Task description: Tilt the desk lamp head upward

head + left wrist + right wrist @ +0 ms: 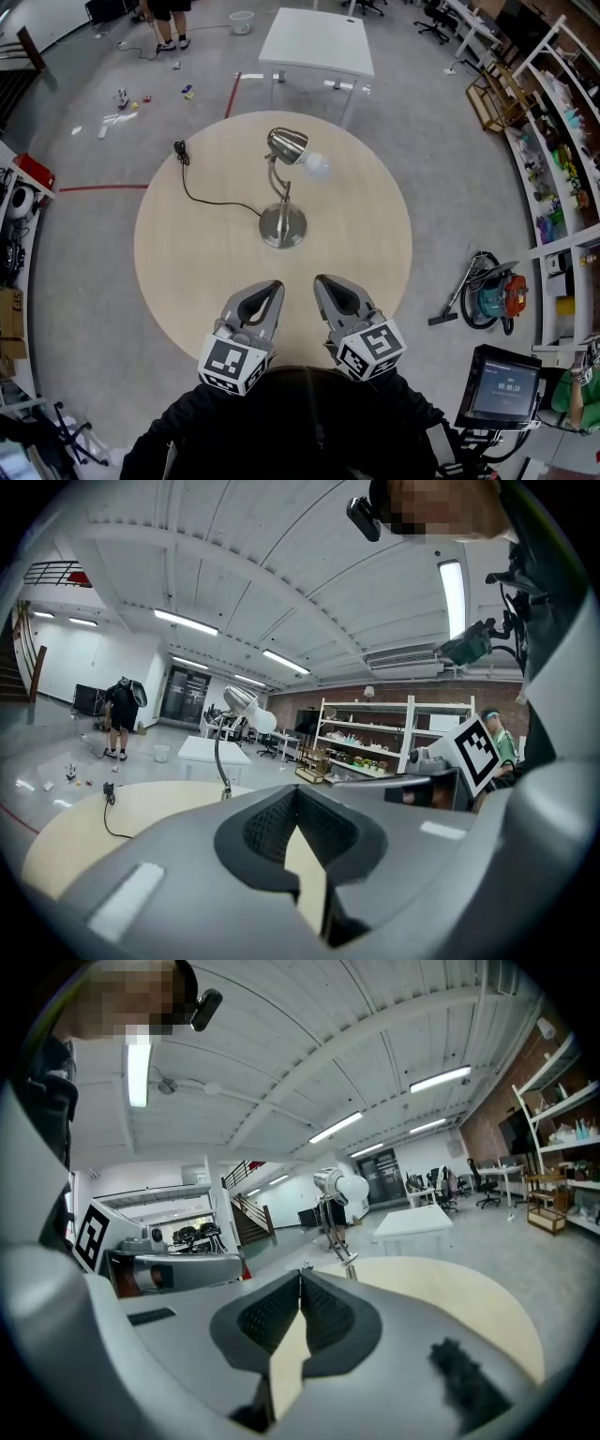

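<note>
Starting from the tools, the left gripper (271,285) and the right gripper (324,280) sit side by side over the near edge of the round table (187,253). Each has its jaws pressed together tip to tip, with nothing between them. Both are well apart from the desk lamp (283,187), which stands upright near the table's middle.

Handling, as judged:
- The lamp head (287,144) is a smooth metal shade, probably rigid and slippery.
- The exposed bulb (318,166) is fragile and should not be gripped.
- The thin curved neck (276,178) may rock under load.
- The round base (282,226) looks weighted, yet it could slide. Brace it with one gripper while the other lifts the shade by its rim.

Clearance:
- The cord (202,194) runs left from the base to a plug (180,150) lying on the table.
- Nothing stands between the grippers and the lamp.
- The table's edges lie well away from the base.
</note>
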